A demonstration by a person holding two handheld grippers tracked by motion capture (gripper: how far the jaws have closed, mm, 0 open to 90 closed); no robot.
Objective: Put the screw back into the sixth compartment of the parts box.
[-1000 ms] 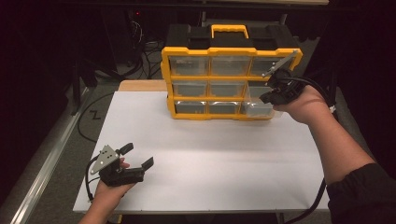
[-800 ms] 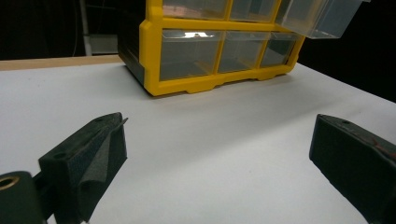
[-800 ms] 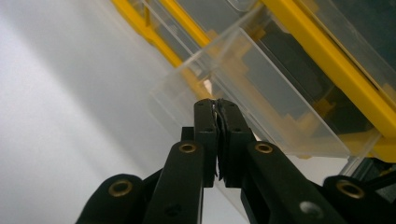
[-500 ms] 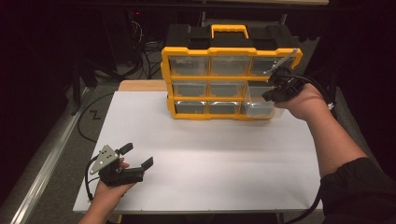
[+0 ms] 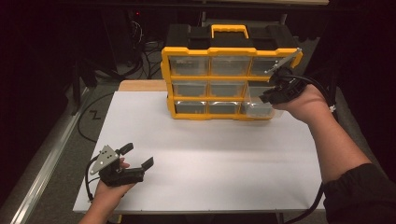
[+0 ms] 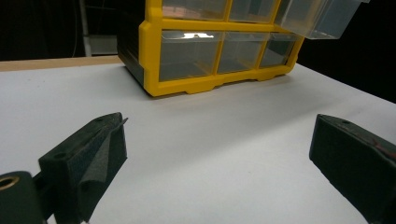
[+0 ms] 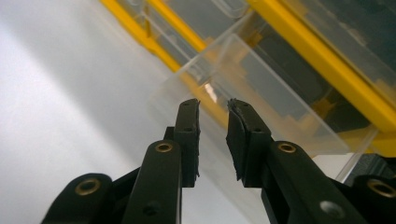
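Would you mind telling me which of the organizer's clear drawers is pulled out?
The right-hand drawer of the middle row, at the right gripper: it juts forward from the yellow frame, while the others sit flush.

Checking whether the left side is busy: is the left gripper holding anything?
No. The left gripper has its jaws spread wide apart over the bare white table, with nothing between them.

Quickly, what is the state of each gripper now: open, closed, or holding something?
Left gripper: open, holding nothing, low over the white table.
Right gripper: closed on the front wall of the pulled-out clear plastic drawer.
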